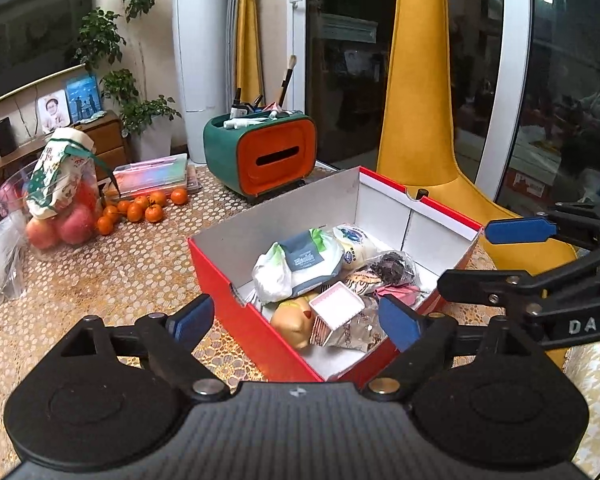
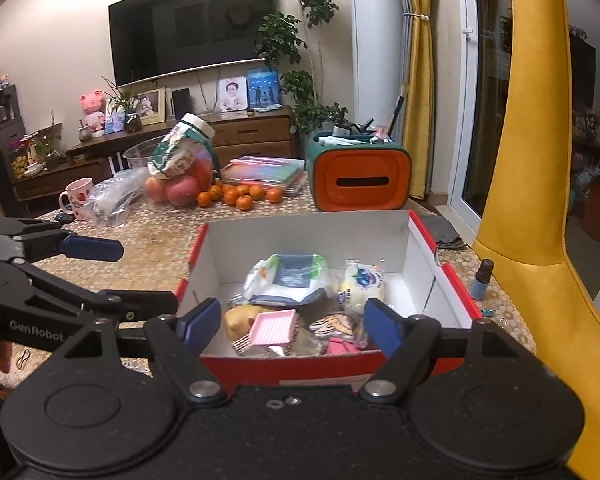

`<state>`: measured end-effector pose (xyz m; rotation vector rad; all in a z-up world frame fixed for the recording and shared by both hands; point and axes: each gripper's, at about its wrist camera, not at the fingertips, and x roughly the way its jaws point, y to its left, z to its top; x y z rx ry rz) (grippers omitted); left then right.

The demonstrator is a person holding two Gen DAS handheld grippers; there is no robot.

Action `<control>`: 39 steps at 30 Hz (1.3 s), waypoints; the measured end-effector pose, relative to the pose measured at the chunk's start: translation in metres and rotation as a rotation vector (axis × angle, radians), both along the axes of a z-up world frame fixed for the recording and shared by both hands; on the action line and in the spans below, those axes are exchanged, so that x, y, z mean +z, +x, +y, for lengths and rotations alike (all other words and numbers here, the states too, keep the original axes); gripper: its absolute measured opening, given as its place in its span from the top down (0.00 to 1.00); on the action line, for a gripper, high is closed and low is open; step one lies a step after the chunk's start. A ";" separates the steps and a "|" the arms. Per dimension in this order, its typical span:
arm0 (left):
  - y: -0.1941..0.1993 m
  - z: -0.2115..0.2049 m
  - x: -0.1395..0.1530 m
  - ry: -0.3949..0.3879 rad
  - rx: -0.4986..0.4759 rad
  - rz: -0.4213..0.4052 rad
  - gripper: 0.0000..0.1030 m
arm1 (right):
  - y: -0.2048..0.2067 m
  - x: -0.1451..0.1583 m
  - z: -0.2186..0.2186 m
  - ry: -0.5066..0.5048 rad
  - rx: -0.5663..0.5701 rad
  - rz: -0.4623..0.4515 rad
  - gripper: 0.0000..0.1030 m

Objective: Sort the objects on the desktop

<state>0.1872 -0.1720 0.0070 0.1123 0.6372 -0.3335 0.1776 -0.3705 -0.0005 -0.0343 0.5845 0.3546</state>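
Observation:
A red shoebox [image 1: 260,344] with a white inside stands on the table. In it lie a wet-wipes pack [image 1: 300,264], a round white packet [image 1: 354,246], a pink tray [image 1: 336,306], a yellow soft toy [image 1: 292,320] and a dark bag [image 1: 392,266]. My left gripper [image 1: 296,322] hovers open over the box's near corner, its blue pads touching nothing. In the right wrist view the shoebox [image 2: 456,276] is seen from its short side. My right gripper [image 2: 292,322] hangs open above its near wall, holding nothing. Each gripper shows in the other's view, the right gripper [image 1: 496,256] and the left gripper [image 2: 120,276].
A green and orange organiser [image 2: 360,176] stands behind the box. Tangerines [image 1: 144,208], a bag of apples [image 1: 64,216], flat plastic cases [image 1: 156,174] and a mug [image 2: 76,198] lie to the left. A small bottle [image 2: 482,280] stands right of the box, beside a yellow chair [image 2: 540,200].

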 end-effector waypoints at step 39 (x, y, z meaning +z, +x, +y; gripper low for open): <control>-0.062 0.037 -0.011 -0.049 0.042 0.080 0.01 | -0.085 -0.007 0.020 0.042 -0.102 -0.136 0.01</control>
